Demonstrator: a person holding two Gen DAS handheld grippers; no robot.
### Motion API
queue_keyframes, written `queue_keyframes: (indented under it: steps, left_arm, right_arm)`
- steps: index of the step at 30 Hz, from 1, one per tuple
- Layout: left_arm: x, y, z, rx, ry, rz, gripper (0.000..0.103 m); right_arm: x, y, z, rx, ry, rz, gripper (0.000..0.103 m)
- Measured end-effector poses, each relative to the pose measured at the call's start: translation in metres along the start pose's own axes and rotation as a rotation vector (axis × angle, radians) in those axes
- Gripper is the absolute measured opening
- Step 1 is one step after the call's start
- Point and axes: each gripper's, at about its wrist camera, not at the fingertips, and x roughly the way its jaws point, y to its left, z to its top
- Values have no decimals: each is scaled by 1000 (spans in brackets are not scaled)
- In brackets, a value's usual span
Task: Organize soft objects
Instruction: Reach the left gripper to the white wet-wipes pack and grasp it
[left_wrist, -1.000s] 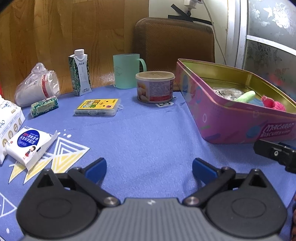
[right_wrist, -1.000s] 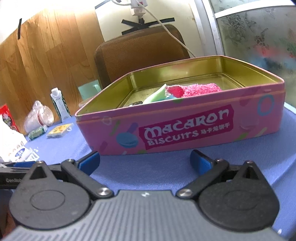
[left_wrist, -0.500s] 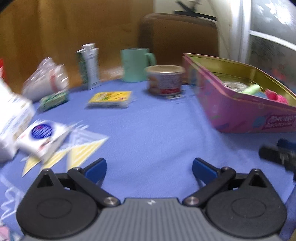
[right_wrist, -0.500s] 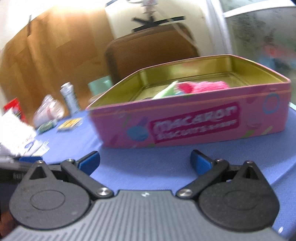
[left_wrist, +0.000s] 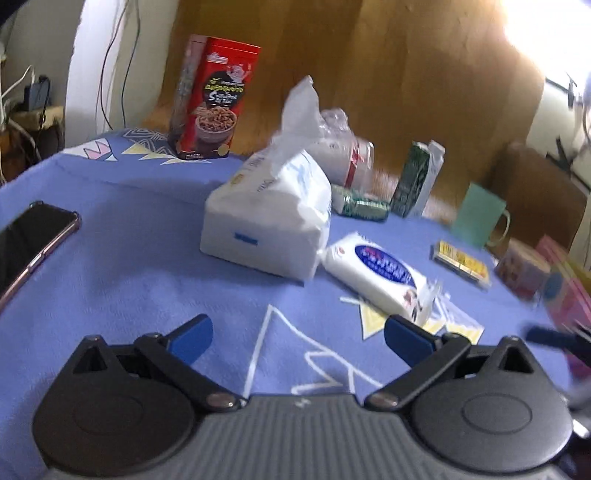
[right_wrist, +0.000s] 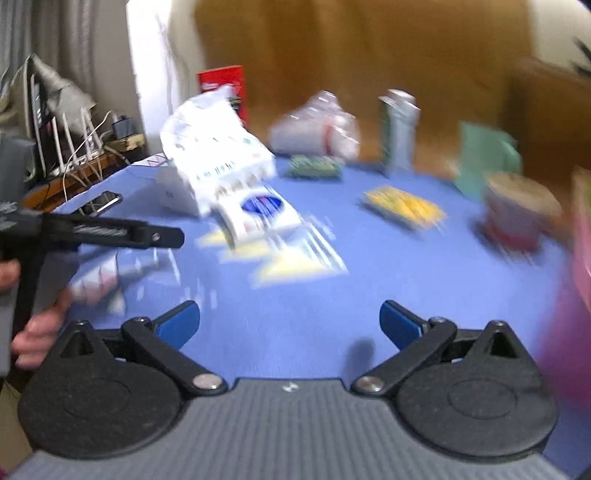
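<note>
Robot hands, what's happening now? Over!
Both hand-held grippers, left and right, open, empty. Small tissue pack ahead on cloth, beside big tissue pack. Path clear.

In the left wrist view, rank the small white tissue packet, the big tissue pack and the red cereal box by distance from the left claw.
1. Small white tissue packet, right of the left claw.
2. Big tissue pack, centre.
3. Red cereal box, back left.

We see a red cereal box (left_wrist: 214, 99) upright at the back | phone (left_wrist: 26, 243) lying left | green mug (left_wrist: 478, 216) beside carton (left_wrist: 417, 179) | yellow case (left_wrist: 461, 264) flat.
</note>
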Motion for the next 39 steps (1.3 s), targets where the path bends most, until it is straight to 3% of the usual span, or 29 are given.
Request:
queue_keyframes:
  steps: [4,9,10,12,13,20,26,32,36,39]
  left_arm:
    - [-8,8,-3,-61,-28,-6,103]
    - [-10,15,-2,-102,-44,-30,103]
    - [-9,14,-2,-99,-42,-33,103]
    - [-8,11,-2,-77,-34,-35,103]
    - [-8,8,-3,-60,-27,-39,103]
    - [-5,-12,-9,79,21,-68,103]
    - [0,-32,-12,202,58,-95,103]
    - [1,-34,-13,201,56,-86,103]
    - [1,-46,-14,236,64,-68,102]
    - [-8,-71,-22,224,104,-171,102]
  right_arm:
    - [61,11,37,-116,25,26,103]
    - [99,14,51,-192,97,78,103]
    - [102,13,53,-174,106,95,102]
    - [101,11,55,-162,106,118,87]
    - [96,8,53,-160,89,130,78]
    - [55,6,25,-143,74,140,76]
    - [-15,3,-22,-144,73,52,76]
    - [-86,-27,-69,-23,54,-79,77]
    - [-109,-39,-88,-16,37,-135,77]
    - [-122,-45,-101,-36,20,-175,79]
